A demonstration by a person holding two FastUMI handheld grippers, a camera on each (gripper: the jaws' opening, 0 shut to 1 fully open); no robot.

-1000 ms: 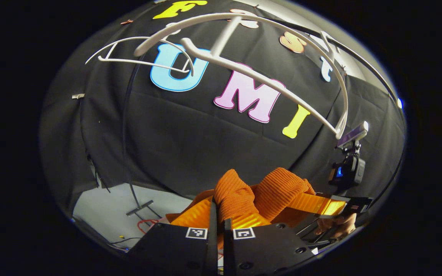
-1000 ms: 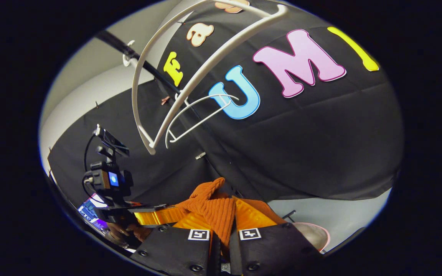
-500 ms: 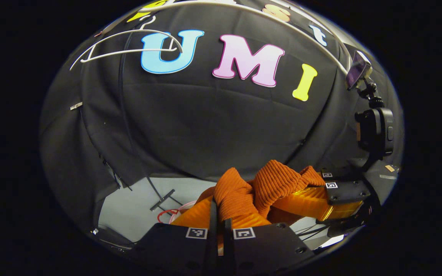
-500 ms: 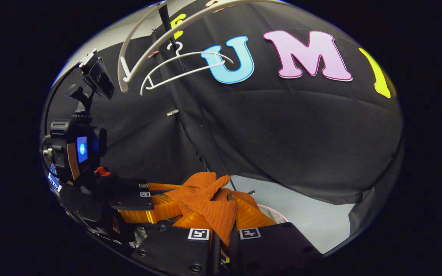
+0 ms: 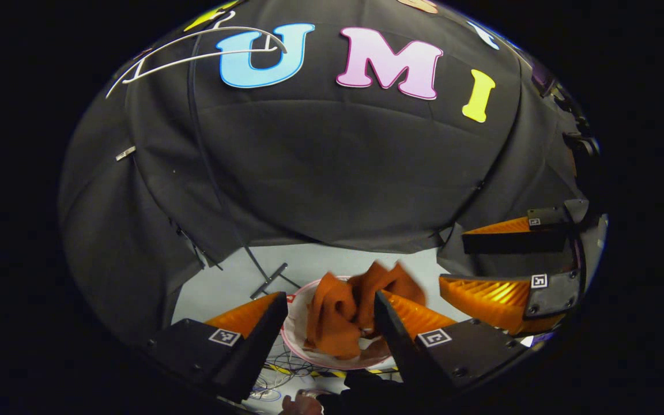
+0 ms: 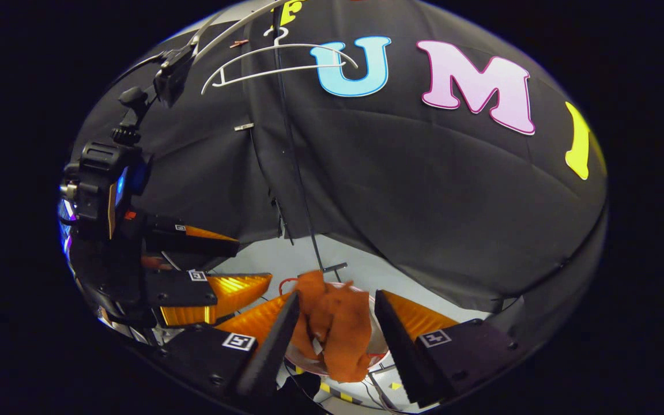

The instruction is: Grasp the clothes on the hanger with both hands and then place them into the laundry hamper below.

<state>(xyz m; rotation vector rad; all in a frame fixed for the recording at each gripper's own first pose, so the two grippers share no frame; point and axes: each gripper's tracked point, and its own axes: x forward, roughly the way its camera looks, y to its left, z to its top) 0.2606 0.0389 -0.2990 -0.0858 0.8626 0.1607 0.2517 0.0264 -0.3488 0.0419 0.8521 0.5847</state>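
The clothes (image 5: 343,311) lie in the laundry hamper (image 5: 294,337) on the floor, between and below both spread tongs; a hanger (image 6: 274,60) hangs far above, left.

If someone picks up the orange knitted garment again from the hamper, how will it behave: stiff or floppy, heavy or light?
Probably floppy: the orange knitted garment lies crumpled in folds over the laundry hamper, keeping no shape. It looks fairly light for its bulk, being a ribbed knit. It would likely sag and trail from a single grip point, so two holds suit it better. The ribbed texture should resist slipping.
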